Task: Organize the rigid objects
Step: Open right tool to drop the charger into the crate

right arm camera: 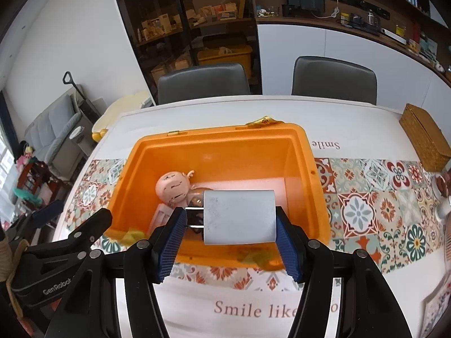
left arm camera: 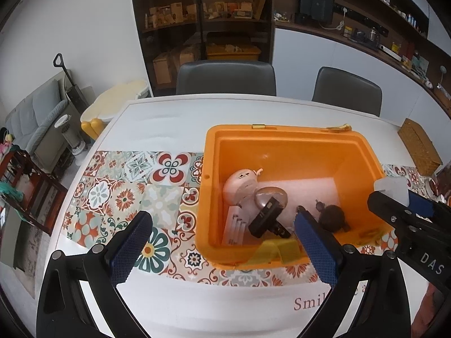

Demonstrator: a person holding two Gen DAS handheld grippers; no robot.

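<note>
An open orange bin (left arm camera: 282, 140) (right arm camera: 225, 140) stands on the table. Inside it lie a pink doll head (left arm camera: 239, 184) (right arm camera: 173, 187), a black device with a clear dome (left arm camera: 267, 214), a dark brown round object (left arm camera: 334, 217) and white cards (left arm camera: 235, 226). My right gripper (right arm camera: 231, 222) is shut on a white plug adapter (right arm camera: 239, 217), prongs pointing left, and holds it above the bin's near edge; it also shows in the left wrist view (left arm camera: 394, 188). My left gripper (left arm camera: 222, 225) is open and empty at the bin's near left wall.
A patterned tile runner (left arm camera: 126, 197) (right arm camera: 366, 205) crosses the white table. A woven box (right arm camera: 425, 138) sits at the far right. Two grey chairs (right arm camera: 203, 81) stand behind the table. Yellow tape (left arm camera: 279, 249) hangs on the bin's near rim.
</note>
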